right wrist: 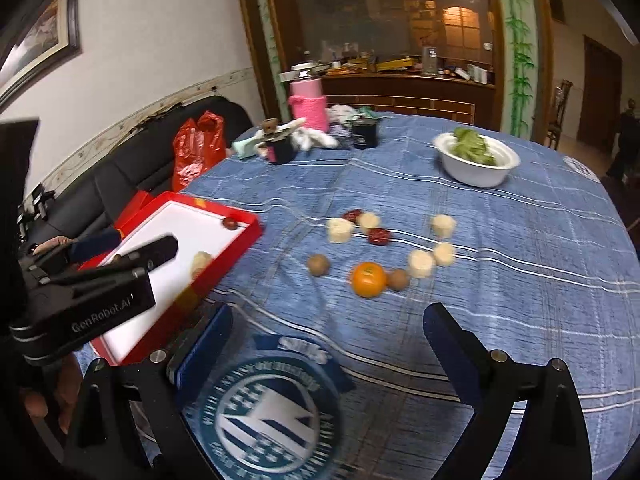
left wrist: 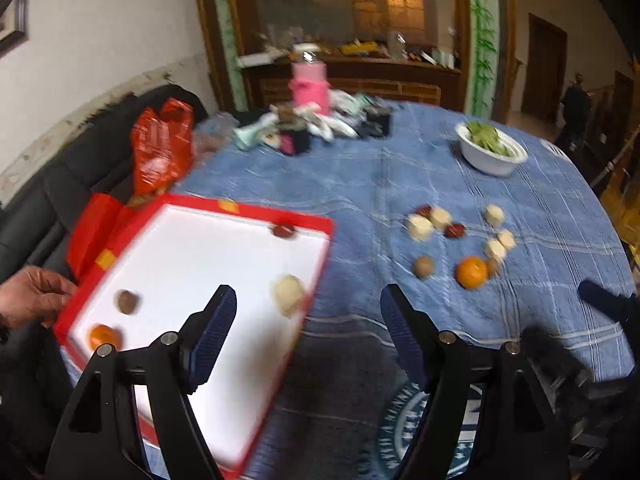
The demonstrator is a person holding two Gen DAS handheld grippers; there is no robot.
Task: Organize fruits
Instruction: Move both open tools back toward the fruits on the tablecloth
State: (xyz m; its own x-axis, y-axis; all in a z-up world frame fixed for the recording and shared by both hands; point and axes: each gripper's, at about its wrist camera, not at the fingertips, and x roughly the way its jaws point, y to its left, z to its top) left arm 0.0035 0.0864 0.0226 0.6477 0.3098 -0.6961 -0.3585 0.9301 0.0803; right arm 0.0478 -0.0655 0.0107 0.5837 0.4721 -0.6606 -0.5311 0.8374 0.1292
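Both tongs stand apart with nothing between their pads: the left tongs (left wrist: 308, 336) hang over the near edge of a red box (left wrist: 316, 226), and the right tongs (right wrist: 328, 344) hang over the blue checked cloth (right wrist: 520, 264) on the desk. No earlier view is given to compare.

Inside the box's white floor lie four pieces: a dark red fruit (left wrist: 285, 231) in the far corner, a pale cut chunk (left wrist: 289, 294) near the right wall, a brown round fruit (left wrist: 128, 302) and an orange one (left wrist: 104, 336) near the left wall. A hand (left wrist: 32, 300) grips the box's left edge.

Outside the box, on the cloth, sit an orange (right wrist: 369, 279), two brown round fruits (right wrist: 318, 265), two dark red fruits (right wrist: 378, 236) and five pale chunks (right wrist: 421, 263), all loosely grouped.

Farther back, a white bowl (right wrist: 476, 172) holds green leaves (right wrist: 472, 146).
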